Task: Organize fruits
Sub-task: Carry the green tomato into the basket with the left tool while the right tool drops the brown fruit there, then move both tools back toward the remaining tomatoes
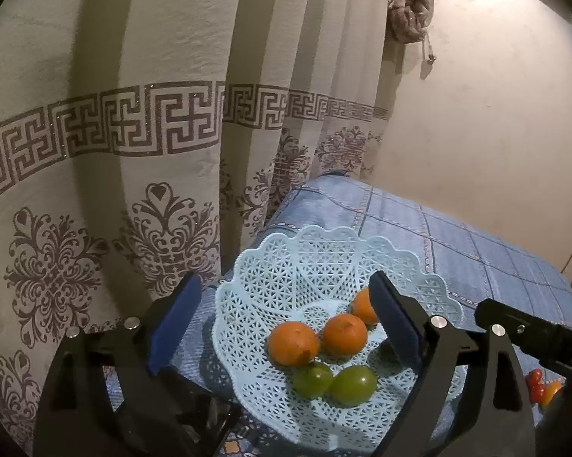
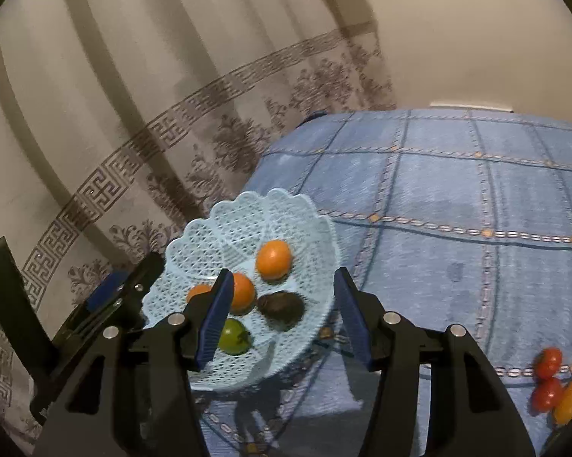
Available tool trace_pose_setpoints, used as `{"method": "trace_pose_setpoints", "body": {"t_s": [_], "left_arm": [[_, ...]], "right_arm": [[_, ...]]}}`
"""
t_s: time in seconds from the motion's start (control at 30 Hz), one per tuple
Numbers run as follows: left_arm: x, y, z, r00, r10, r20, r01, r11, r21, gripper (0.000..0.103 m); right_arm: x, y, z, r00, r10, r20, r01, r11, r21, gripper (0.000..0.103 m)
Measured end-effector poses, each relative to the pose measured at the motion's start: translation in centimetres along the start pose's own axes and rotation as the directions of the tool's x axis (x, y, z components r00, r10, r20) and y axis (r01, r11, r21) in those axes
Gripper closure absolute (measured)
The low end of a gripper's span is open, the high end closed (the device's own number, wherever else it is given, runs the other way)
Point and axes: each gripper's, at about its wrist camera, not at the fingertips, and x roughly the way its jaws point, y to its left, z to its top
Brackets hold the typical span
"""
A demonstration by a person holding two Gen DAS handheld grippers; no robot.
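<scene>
both grippers hover wide apart and empty over a pale blue lattice basket [image 1: 419,266] on a blue checked cloth [image 2: 457,266]: left gripper [image 1: 286,304], right gripper [image 2: 282,304]. inside lie three oranges [image 1: 293,342], two green fruits [image 1: 352,385] and one dark fruit [image 2: 281,305]. red tomatoes [image 2: 548,377] sit well apart.

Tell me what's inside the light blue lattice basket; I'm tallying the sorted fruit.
The basket holds three orange fruits, a dark brown one, and, in the left wrist view, two green ones. A finger hides the brown fruit there.
</scene>
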Motion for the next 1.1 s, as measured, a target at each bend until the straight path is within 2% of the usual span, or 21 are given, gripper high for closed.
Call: {"method": "trace_pose_setpoints", "body": {"t_s": [0.17,0.47,0.5,0.6,1.1], "left_arm": [[-0.2,-0.3,0.1,1.0,-0.012,0.012,0.012,1.0,0.0,0.007],[-1.2,-1.2,0.0,0.999,-0.023,0.03,0.023,1.0,0.018,0.006],[-1.4,-1.4,0.0,0.999,-0.023,0.032,0.023,1.0,0.021,0.006],[-1.8,-1.8,-0.1,0.999,-0.028,0.033,0.027,0.999,0.032,0.005],[-4.1,-6.7,-0.6,0.993,-0.107,0.039,0.1,0.983,0.152,0.003]], "right_arm": [[-1.5,-0.7,-1.1,0.996,-0.072,0.044,0.073,0.997,-0.028,0.048],[-4.7,-3.0,-2.4,0.975,-0.186,0.12,0.19,0.982,-0.02,0.048],[-5.0,-3.4,-2.5,0.973,-0.195,0.125,0.197,0.98,-0.009,0.047],[-6.0,-4.4,-2.8,0.967,-0.213,0.143,0.212,0.977,0.022,0.034],[-9.5,-7.8,-4.1,0.945,-0.273,0.178,0.265,0.962,0.072,0.034]]}}
